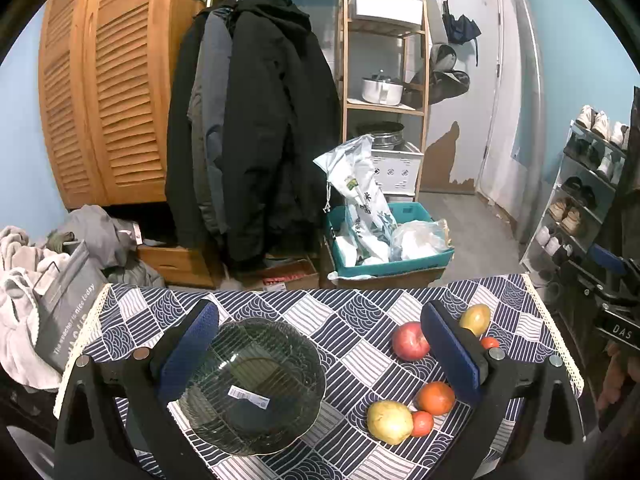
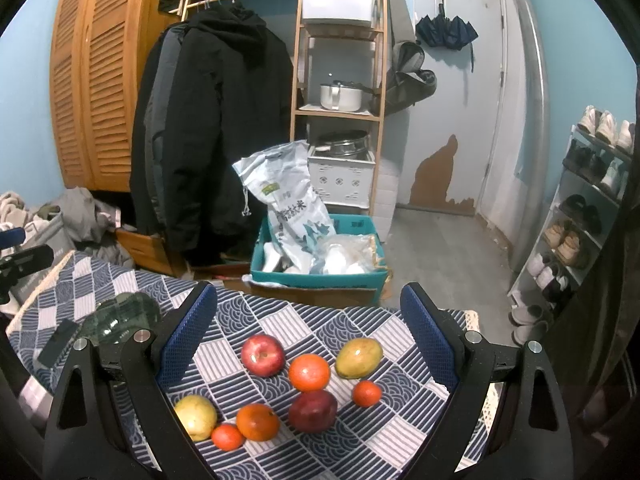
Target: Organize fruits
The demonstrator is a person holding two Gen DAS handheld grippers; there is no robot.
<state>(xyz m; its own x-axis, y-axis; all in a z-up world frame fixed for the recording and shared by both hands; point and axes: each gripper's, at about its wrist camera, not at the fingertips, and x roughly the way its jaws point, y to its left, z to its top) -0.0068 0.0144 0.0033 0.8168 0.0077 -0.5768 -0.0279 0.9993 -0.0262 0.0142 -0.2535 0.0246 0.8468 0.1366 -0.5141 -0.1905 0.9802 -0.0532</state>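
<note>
A dark green glass bowl (image 1: 256, 388) sits empty on the patterned tablecloth (image 1: 352, 320), between my open left gripper (image 1: 320, 360) fingers, nearer the left one. Right of it lie a red apple (image 1: 410, 341), a mango (image 1: 475, 319), an orange (image 1: 436, 398), a yellow pear (image 1: 389, 422) and small tangerines. In the right wrist view my open right gripper (image 2: 308, 344) hovers over the fruit: red apple (image 2: 263, 355), orange (image 2: 309, 372), mango (image 2: 358, 358), dark red apple (image 2: 313, 411), pear (image 2: 196, 417), another orange (image 2: 257, 421), two tangerines. The bowl (image 2: 120, 316) shows at left.
Beyond the table's far edge stand a teal crate (image 2: 320, 268) with bags, hanging black coats (image 1: 256, 128), a wooden shelf (image 1: 384, 80) and a shoe rack (image 2: 580, 232) at right. Clothes and a grey bag (image 1: 68, 300) pile up at left.
</note>
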